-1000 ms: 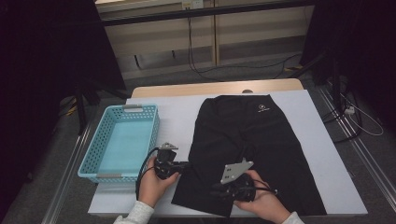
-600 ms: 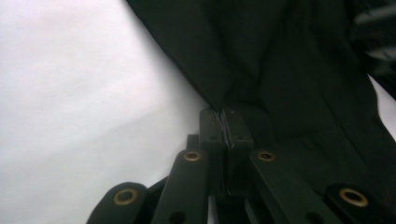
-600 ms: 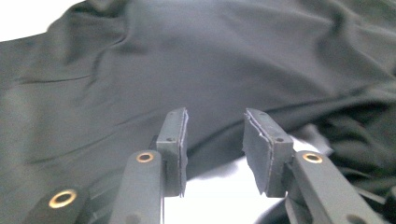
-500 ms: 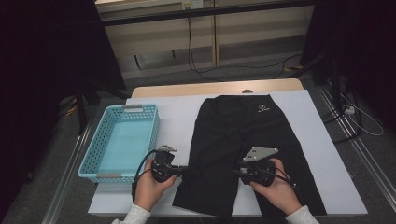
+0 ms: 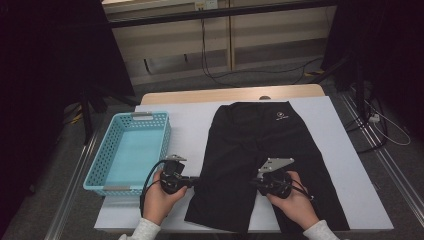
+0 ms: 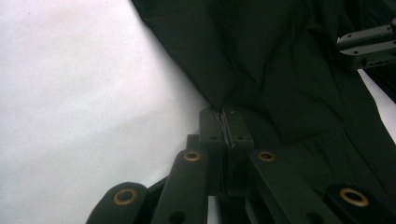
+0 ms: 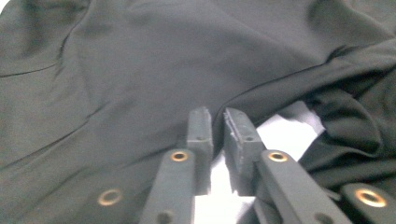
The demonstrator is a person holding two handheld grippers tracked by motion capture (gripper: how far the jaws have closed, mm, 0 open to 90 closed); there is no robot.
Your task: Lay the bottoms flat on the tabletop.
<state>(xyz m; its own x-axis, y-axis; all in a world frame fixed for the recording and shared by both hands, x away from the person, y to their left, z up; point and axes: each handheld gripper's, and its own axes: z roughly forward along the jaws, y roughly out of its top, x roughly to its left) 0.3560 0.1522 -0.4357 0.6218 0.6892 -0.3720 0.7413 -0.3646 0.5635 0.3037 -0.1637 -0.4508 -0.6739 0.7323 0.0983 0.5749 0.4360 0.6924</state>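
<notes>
A: Where are the black shorts (image 5: 260, 160)?
B: Flat on the white counter (image 5: 345, 150), beside the blue basket (image 5: 131, 150).
A: Jaws?
B: Left gripper (image 5: 192, 180) pinches the hem; right gripper (image 5: 252, 183) has just clamped the inner edge.

Right gripper (image 7: 218, 122), two black jaws with brass rivets, rising from the bottom edge. Jaws have just been closing and stand nearly together, a fold of the black smooth-fabric shorts (image 7: 140, 60) pinched between the pads. Shorts spread ahead and to both sides of the jaws, creased, bunched to the right. White table cover (image 7: 285, 128) shows just right of and under the jaws.
</notes>
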